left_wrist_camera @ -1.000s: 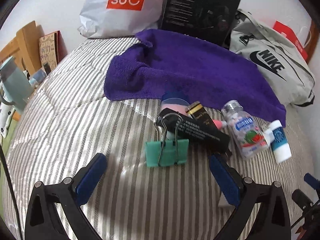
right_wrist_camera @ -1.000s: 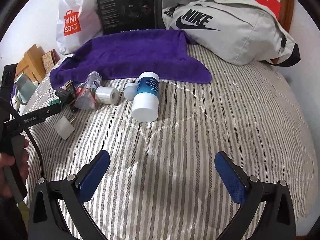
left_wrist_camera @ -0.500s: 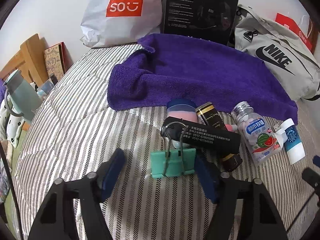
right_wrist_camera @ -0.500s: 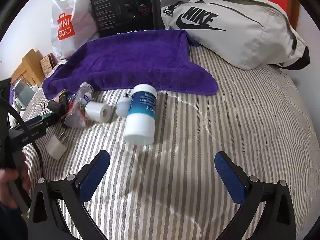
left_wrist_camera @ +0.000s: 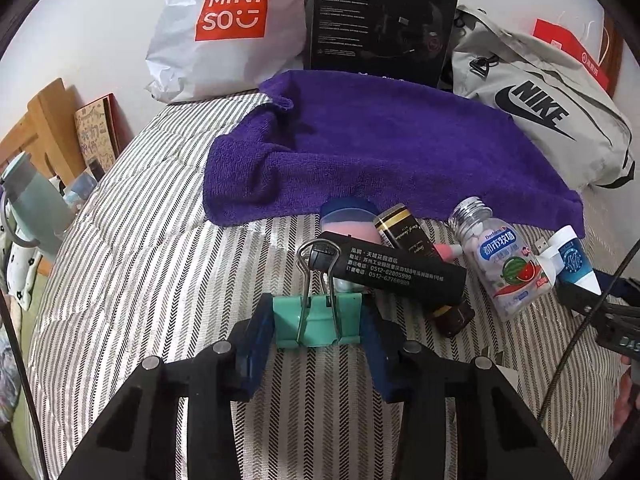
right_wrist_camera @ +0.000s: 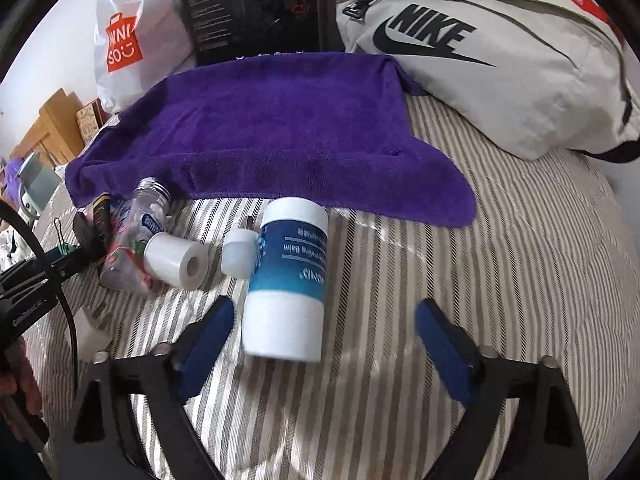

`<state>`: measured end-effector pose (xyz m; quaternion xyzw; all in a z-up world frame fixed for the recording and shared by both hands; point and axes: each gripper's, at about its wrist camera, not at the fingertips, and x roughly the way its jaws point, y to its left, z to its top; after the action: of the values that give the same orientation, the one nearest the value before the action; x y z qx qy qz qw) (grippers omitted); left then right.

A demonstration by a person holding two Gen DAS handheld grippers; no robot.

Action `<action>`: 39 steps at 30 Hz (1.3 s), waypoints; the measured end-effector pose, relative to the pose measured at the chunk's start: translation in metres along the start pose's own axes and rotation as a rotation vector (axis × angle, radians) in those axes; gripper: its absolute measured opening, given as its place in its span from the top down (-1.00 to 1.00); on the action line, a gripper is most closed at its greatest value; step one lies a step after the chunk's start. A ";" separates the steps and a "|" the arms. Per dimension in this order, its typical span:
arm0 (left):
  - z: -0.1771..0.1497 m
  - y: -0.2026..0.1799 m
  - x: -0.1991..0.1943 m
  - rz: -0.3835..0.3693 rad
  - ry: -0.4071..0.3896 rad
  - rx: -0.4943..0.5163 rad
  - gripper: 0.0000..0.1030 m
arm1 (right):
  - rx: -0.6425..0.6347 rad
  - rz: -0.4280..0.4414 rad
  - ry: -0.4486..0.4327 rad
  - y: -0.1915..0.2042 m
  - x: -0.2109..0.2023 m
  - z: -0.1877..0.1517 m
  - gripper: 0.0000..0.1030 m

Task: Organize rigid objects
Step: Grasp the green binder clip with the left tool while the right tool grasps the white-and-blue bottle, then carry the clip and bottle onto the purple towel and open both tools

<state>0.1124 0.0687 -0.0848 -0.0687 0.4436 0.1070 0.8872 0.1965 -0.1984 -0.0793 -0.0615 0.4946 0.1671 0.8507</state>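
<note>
While clamping binder clip (left_wrist_camera: 318,322), left fingers (left_wrist_camera: 256,344)

The bedcover (left_wrist_camera: 132,264) is seen as quilted striped cloth with a slight sheen. A thick, fuzzy matt cloth is shown by the purple towel (left_wrist_camera: 384,152). The green clip (left_wrist_camera: 318,322) is smooth painted metal with 2 shiny wire handles. The candy bottle (left_wrist_camera: 498,258) is clear glossy plastic under a ribbed metallic cap. The white jar (right_wrist_camera: 286,288) is smooth, satin plastic. The tape roll (right_wrist_camera: 178,260) looks glossy. The shopping bag (left_wrist_camera: 224,28) is crinkled glossy plastic.
</note>
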 end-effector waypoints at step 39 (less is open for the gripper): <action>0.046 0.002 -0.057 -0.057 -0.055 0.051 0.23 | -0.087 0.061 -0.042 -0.001 -0.056 0.026 0.30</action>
<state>0.1144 0.0733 -0.0121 -0.0559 0.4195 0.0723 0.9031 0.1930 -0.2052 -0.0182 -0.0795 0.4706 0.2156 0.8519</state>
